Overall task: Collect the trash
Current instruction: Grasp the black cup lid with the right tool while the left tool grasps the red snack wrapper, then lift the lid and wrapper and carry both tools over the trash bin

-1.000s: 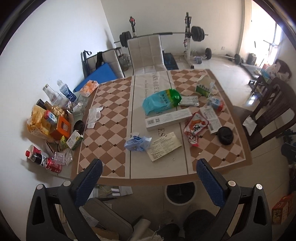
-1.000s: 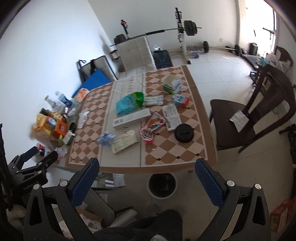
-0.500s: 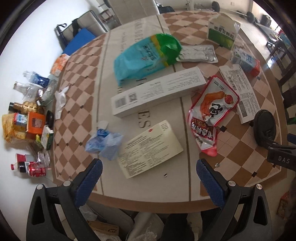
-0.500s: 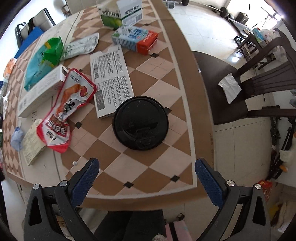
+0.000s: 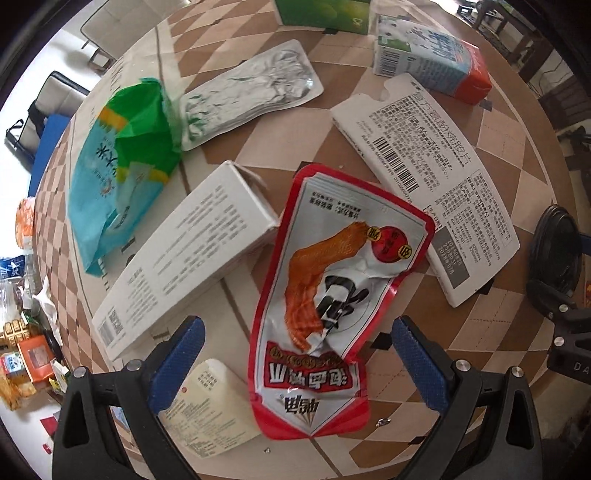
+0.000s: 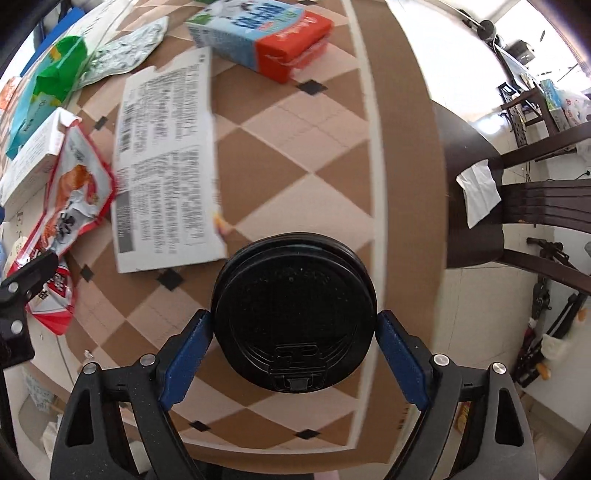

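Currently left gripper [image 5: 293, 354] hangs jaws apart over the red snack pouch [image 5: 328, 295], which lies flat at 12 o'clock on the surface [image 5: 491, 332]; likely light, crinkly, slippery, so pinch an edge. Right gripper [image 6: 293, 350] is closing around the black lid [image 6: 293, 314] at 12 o'clock; pads not yet pressing its rim. Probably stiff, light.

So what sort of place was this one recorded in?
Most likely a home dining area: a checkered table strewn with food packaging such as a red snack pouch and a milk carton, with a dark wooden chair alongside.
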Demonstrator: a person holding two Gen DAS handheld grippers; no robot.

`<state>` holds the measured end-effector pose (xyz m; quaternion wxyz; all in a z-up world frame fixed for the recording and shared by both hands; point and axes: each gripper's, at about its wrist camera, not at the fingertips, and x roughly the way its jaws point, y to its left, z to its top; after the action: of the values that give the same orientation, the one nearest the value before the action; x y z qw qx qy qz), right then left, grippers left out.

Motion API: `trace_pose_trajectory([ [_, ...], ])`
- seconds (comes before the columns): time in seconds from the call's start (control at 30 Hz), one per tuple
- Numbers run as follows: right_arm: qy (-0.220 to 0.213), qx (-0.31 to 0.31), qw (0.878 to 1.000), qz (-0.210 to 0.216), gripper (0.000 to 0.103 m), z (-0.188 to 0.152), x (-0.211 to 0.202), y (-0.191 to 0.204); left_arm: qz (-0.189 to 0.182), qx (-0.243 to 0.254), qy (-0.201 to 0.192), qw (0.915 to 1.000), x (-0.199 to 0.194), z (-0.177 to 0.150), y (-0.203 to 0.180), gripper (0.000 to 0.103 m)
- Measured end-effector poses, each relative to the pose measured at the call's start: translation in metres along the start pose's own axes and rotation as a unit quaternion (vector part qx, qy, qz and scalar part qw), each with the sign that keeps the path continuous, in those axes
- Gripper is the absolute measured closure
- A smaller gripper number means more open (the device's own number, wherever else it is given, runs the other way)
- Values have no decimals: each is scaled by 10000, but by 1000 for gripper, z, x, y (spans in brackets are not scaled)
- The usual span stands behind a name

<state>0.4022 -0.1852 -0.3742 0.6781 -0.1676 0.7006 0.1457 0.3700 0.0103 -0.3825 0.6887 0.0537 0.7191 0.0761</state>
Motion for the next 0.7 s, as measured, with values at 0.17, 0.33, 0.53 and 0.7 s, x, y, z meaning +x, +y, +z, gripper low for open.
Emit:
trace_pose_trajectory([
  [0.17,170,59,9998,105,13,0,-4,-13,-85,52,98,9999,12,7,-10,16],
  [0.33,172,13,9997,149,13,-4,-7,-11,-612,-158,120,9979,11,7,-4,47],
  [0.53,130,-30,9998,169,13,-1,-2,-15,-617,-250,29,9978,3,1,-6,67],
  [0.7,94,-30,9996,257,13,3,1,-21,-666,-410,-54,9969,-12,-1,0,85],
])
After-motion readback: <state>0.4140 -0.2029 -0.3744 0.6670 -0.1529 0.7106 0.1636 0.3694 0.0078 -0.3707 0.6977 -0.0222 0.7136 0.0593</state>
